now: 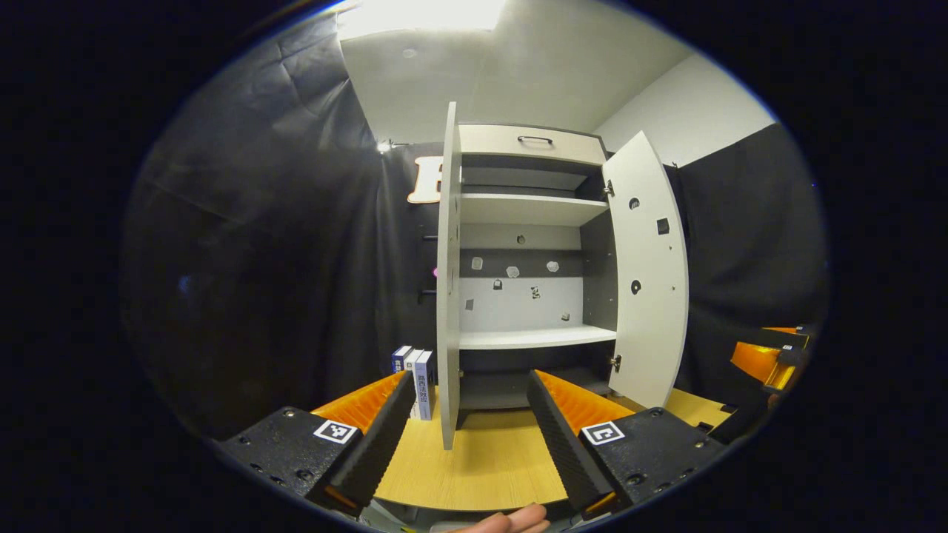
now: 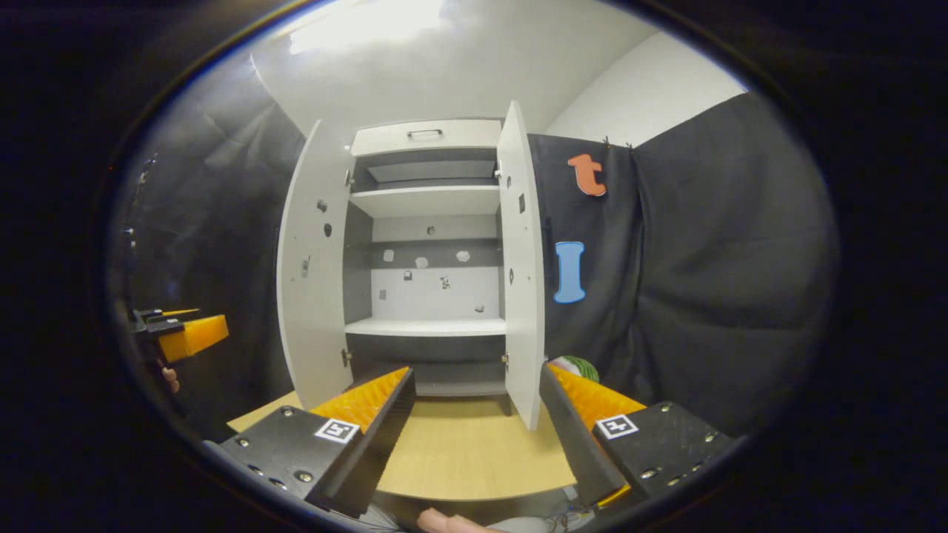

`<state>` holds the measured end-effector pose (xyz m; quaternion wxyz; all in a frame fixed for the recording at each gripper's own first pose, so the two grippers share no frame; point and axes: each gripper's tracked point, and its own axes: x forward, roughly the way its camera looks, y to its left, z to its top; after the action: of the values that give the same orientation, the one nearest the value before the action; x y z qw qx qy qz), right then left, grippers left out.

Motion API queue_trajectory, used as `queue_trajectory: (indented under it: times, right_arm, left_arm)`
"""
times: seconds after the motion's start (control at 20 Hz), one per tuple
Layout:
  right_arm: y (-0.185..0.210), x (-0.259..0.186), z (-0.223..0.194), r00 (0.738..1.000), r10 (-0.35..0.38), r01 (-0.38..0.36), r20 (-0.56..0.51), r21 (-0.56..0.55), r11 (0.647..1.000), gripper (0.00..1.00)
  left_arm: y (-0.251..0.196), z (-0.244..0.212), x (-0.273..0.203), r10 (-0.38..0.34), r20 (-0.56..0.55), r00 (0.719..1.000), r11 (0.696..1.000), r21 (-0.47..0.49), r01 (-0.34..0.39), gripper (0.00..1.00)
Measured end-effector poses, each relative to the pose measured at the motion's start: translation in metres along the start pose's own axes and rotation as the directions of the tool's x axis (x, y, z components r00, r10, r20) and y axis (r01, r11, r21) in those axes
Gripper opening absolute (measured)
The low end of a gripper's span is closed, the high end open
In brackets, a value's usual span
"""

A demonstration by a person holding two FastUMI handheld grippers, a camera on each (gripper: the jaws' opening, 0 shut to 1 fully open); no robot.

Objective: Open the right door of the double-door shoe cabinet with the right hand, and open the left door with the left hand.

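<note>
Small boxes [image 1: 416, 372] stood upright just left of the shoe cabinet [image 1: 529, 144] on the wooden surface [image 1: 481, 459]; a green-striped item [image 2: 574, 365] sat near its right side. Cabinet stood tall, upright, facing both cameras. Left door [image 1: 447, 281] and right door [image 2: 521, 266] both swung outward, shelves bare. Left gripper [image 1: 468, 433] and right gripper [image 2: 474, 429] fingers spread apart, holding nothing, short of the cabinet.

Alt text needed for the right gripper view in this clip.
A shoe cabinet stands with left door and right door both swung open, showing bare shelves. The open right gripper hangs before it above a wooden table.
</note>
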<state>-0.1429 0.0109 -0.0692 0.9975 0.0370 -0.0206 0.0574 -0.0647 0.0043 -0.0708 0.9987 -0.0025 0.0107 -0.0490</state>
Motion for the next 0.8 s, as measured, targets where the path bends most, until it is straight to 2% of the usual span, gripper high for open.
queue_trajectory:
  times: [0.05, 0.35, 0.4, 0.45, 0.8]
  right_arm:
    - [-0.001, -0.001, 0.001, 1.0, -0.005, 0.005, 0.005, 0.003, 1.0, 1.0]
    - [-0.009, -0.003, 0.01, 0.999, -0.033, 0.033, 0.034, 0.001, 0.999, 1.0]
    - [-0.01, -0.003, 0.01, 0.999, -0.039, 0.039, 0.034, -0.004, 0.999, 1.0]
    - [-0.009, -0.006, 0.01, 0.999, -0.041, 0.041, 0.035, -0.007, 0.999, 1.0]
    - [-0.003, -0.01, 0.011, 0.998, -0.031, 0.032, 0.047, -0.016, 0.999, 1.0]
  left_arm:
    - [-0.001, -0.003, 0.002, -0.003, -0.006, 1.0, 1.0, -0.005, 0.003, 0.94]
    - [0.005, -0.017, 0.006, 0.013, -0.042, 0.999, 1.0, -0.025, -0.014, 0.94]
    - [0.005, -0.018, 0.006, 0.013, -0.047, 0.999, 1.0, -0.026, -0.014, 0.89]
    - [0.004, -0.019, 0.006, 0.01, -0.046, 0.999, 1.0, -0.026, -0.012, 0.94]
    - [-0.008, -0.012, 0.002, -0.033, -0.023, 0.999, 0.999, -0.003, 0.033, 0.94]
